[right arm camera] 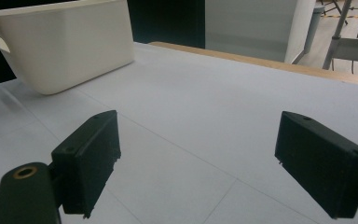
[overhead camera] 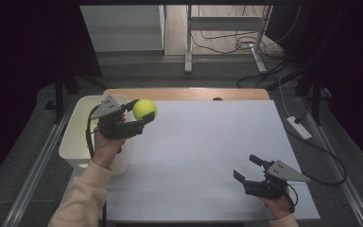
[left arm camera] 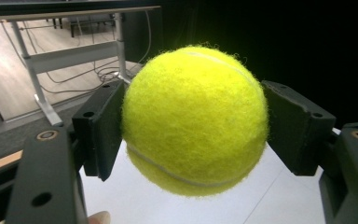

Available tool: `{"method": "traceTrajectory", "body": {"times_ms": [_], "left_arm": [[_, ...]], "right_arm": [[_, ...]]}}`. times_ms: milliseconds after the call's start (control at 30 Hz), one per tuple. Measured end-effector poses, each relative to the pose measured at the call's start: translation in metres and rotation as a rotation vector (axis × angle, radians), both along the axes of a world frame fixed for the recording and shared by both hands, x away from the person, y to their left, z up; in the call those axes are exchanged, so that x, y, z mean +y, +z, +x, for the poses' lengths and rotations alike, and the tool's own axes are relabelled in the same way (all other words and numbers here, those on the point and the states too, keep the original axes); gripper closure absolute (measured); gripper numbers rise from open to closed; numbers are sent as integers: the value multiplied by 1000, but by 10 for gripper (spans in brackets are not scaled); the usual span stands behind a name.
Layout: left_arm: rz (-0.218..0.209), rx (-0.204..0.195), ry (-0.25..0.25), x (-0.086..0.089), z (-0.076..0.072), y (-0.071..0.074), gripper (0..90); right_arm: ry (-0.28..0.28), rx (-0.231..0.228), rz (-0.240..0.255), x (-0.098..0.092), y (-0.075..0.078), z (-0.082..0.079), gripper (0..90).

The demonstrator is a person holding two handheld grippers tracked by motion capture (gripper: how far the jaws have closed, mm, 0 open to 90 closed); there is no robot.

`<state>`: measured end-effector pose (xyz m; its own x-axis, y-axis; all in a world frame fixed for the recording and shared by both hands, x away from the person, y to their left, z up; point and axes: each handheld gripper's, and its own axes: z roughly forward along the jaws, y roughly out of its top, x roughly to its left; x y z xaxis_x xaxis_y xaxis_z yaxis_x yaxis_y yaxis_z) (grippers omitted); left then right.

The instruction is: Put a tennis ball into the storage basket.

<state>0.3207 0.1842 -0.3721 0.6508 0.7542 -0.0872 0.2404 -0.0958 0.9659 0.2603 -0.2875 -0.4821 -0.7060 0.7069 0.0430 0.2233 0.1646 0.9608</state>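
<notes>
A yellow-green tennis ball is held up in the air at the table's far left, my left gripper shut on it. In the left gripper view the ball sits squeezed between both black pads, well above the white table top. The ball hangs just right of the white bin. My right gripper rests low over the table's near right, open, with nothing between its jaws; its own view shows the gripper over bare white surface.
The white bin stands at the table's left edge. A wooden strip runs along the far edge of the white table top. Behind the table are desk legs and cables on the floor.
</notes>
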Motion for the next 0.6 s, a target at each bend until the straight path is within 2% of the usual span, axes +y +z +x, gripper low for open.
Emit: {"method": "traceTrajectory", "body": {"times_ms": [433, 600], "left_arm": [[24, 23, 95, 29, 0, -4, 269], [23, 31, 115, 36, 0, -5, 269]], "right_arm": [[-1, 0, 3, 0, 0, 0, 138], [0, -1, 1, 1, 0, 0, 138]]}}
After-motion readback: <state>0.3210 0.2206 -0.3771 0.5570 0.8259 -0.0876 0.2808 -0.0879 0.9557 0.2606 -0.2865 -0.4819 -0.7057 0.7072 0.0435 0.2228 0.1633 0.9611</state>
